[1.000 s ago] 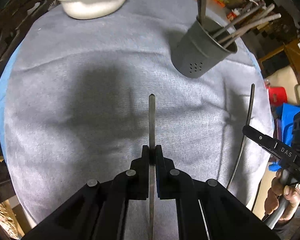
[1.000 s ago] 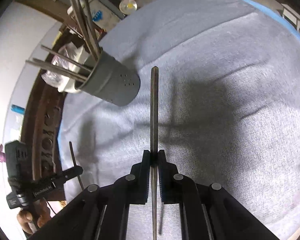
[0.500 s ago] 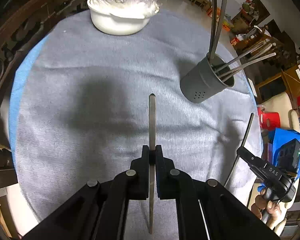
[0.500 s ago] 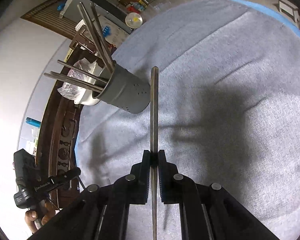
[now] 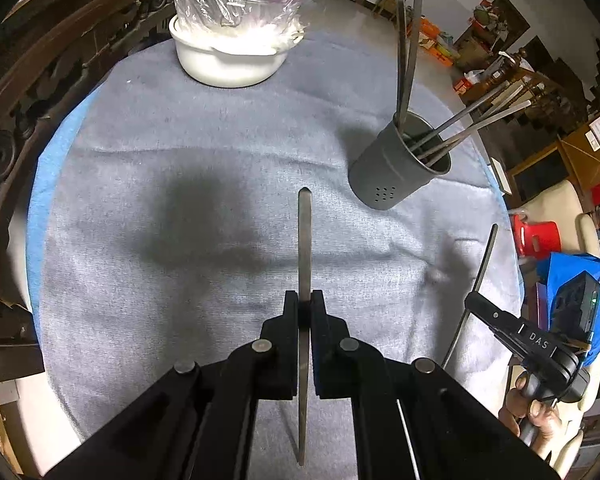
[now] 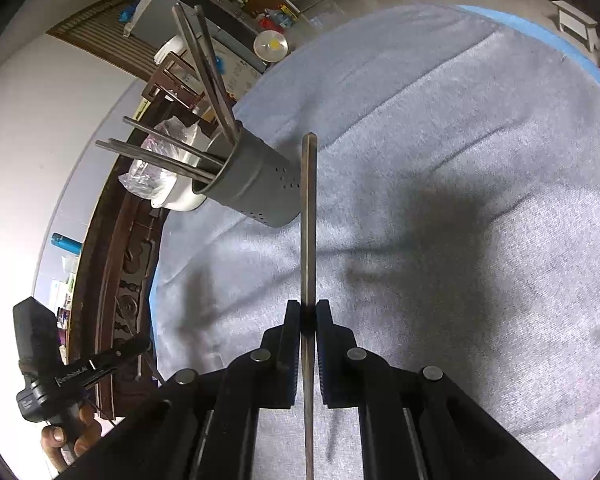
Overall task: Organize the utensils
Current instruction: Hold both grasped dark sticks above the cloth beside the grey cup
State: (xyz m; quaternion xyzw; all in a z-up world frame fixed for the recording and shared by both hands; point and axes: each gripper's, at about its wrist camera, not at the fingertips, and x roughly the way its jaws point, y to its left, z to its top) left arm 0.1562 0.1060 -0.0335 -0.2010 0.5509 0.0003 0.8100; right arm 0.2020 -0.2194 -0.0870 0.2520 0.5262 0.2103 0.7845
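Left gripper (image 5: 305, 304): clenched on a flat metal utensil handle (image 5: 305, 240); the handle runs straight out between the pads, its rounded end above the cloth, clear of it.
Right gripper (image 6: 308, 312): clenched on a second flat metal handle (image 6: 309, 216), narrow edge toward the camera; in this view its end crosses the near side of the holder, contact cannot be told.
Right gripper, seen from the left wrist (image 5: 496, 316): at the table's right edge, a hand (image 5: 532, 412) on its grip, a thin handle standing up from its tip.
Left gripper, seen from the right wrist (image 6: 136, 346): at the table's left edge, held by a hand (image 6: 66, 438).
Table cover: grey towel (image 5: 180, 280) over a blue underlay (image 5: 40, 184); dark shadows across the middle.
Utensil holder (image 5: 396, 168): dark grey perforated cup, upright on the towel, far right; several metal handles (image 5: 472, 120) fanned out of its mouth.
White pot (image 5: 228, 60): far edge of the towel, topped with crumpled clear plastic.
Table rim (image 5: 28, 92): dark carved wood.
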